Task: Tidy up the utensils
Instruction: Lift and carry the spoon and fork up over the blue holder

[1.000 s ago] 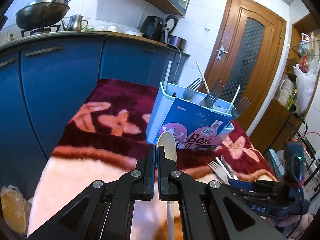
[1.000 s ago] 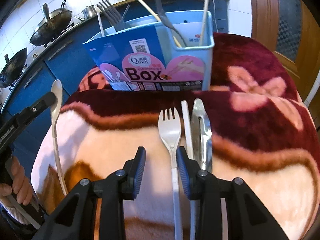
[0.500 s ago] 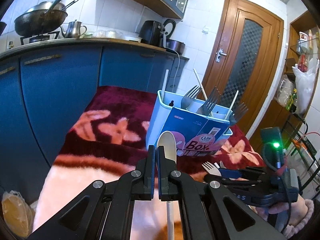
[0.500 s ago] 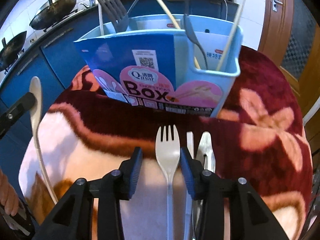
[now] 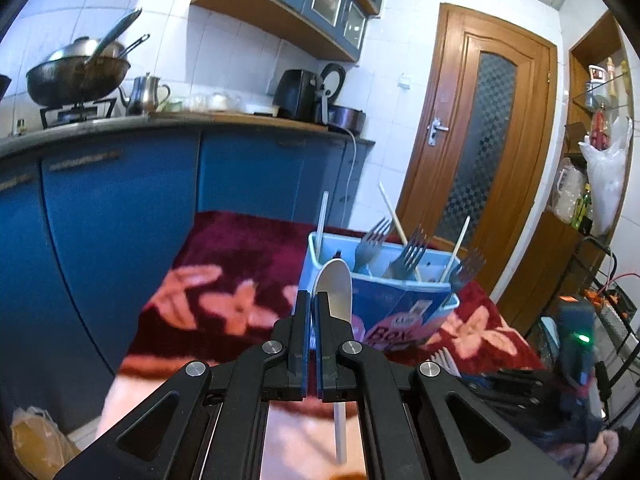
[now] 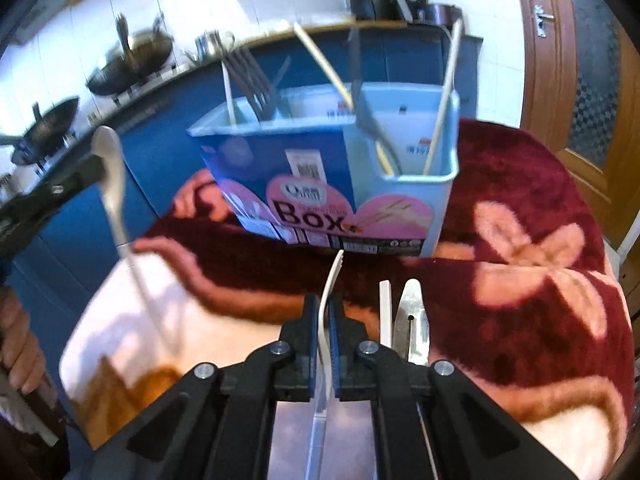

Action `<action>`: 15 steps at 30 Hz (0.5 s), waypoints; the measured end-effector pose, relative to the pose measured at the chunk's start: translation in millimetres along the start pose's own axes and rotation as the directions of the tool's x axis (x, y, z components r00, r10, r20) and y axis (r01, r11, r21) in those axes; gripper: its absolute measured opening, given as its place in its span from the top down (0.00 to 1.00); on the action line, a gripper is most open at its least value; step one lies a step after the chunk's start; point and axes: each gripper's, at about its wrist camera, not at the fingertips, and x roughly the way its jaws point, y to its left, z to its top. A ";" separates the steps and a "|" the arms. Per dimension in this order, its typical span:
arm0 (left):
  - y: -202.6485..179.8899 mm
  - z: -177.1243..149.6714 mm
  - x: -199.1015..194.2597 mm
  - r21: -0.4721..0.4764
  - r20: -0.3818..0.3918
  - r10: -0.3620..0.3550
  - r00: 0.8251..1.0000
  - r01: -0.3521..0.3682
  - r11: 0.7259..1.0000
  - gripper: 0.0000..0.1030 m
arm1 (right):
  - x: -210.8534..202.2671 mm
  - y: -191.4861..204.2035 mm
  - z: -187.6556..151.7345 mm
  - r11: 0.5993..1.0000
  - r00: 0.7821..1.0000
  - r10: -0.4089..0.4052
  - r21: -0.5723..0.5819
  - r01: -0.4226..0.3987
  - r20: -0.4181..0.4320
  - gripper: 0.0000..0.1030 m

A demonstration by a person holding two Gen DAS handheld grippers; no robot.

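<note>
Left tool point(image 5: 311, 304) grips spoon point(image 5: 334, 286); right tool point(image 6: 325, 312) grips fork point(image 6: 330, 280). Carry each high over box point(image 6: 316, 168), drop handle-first.

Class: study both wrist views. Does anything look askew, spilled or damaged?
Nothing is spilled or visibly damaged. The chopsticks and forks lean at mixed angles in the blue utensil box, which is normal for loose utensils.
</note>
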 end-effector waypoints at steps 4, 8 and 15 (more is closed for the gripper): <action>-3.1 15.8 -1.9 -0.001 0.037 0.009 0.999 -0.009 1.000 0.99 | -25.6 -3.3 -0.4 0.999 0.996 0.028 0.025 -0.030 0.088 0.94; -6.2 37.0 -7.2 0.007 0.106 0.019 0.994 -0.019 1.000 0.99 | -46.1 -3.8 -0.8 0.998 0.984 0.042 0.047 -0.051 0.171 0.94; -11.7 77.7 -13.4 0.028 0.231 0.054 0.972 -0.062 0.998 0.99 | -62.9 -11.5 -4.0 0.995 0.967 0.035 0.082 -0.057 0.254 0.94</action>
